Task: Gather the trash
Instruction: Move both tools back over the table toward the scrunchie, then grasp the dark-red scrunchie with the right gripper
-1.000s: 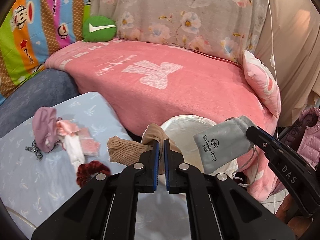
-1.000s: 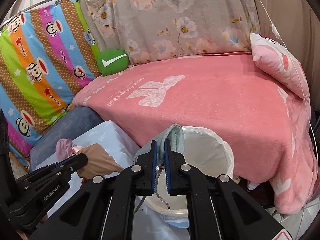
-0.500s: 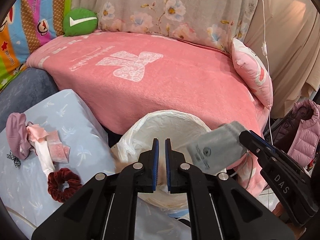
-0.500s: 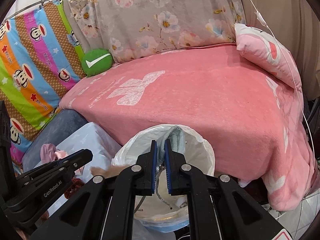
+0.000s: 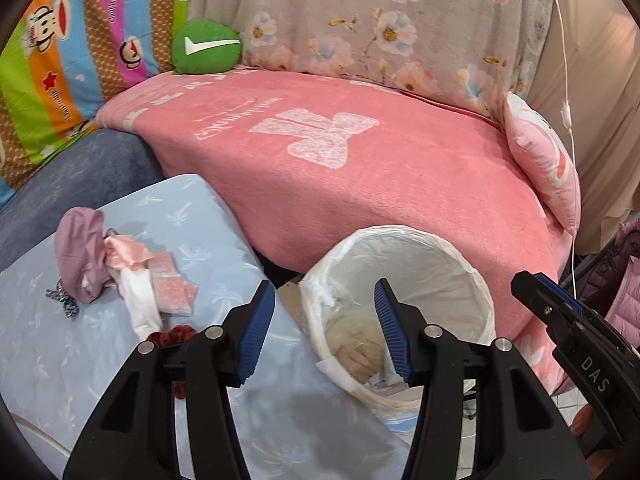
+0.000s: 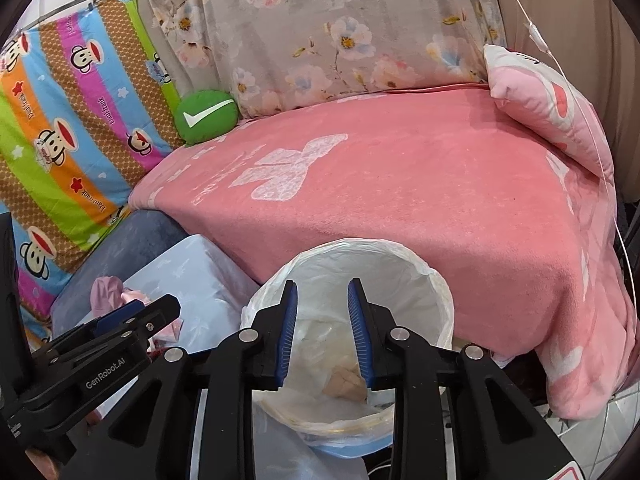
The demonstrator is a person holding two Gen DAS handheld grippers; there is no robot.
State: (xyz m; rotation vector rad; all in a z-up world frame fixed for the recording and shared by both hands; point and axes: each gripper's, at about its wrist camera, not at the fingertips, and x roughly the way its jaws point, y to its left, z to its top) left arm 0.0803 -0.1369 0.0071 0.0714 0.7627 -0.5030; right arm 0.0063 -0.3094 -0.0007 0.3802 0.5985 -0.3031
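Both claws hang over the round white bin lined with a thin plastic bag. The left claw and right claw are opening, nothing between their pads. A beige knitted sock lies inside the bin. Left of the bin, pink fabric scraps lie on the pale blue cushion.

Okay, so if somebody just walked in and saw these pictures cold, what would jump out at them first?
Probably the big salmon-pink fleece blanket draped over the sofa, filling the middle of both views. Right in front of it stands the round white bin lined with a plastic bag, with a beige cloth at its bottom; both black grippers with blue pads, left and right, hang over it, jaws opening and empty. A small heap of pink and mauve fabric scraps lies on the pale blue cushion at left.
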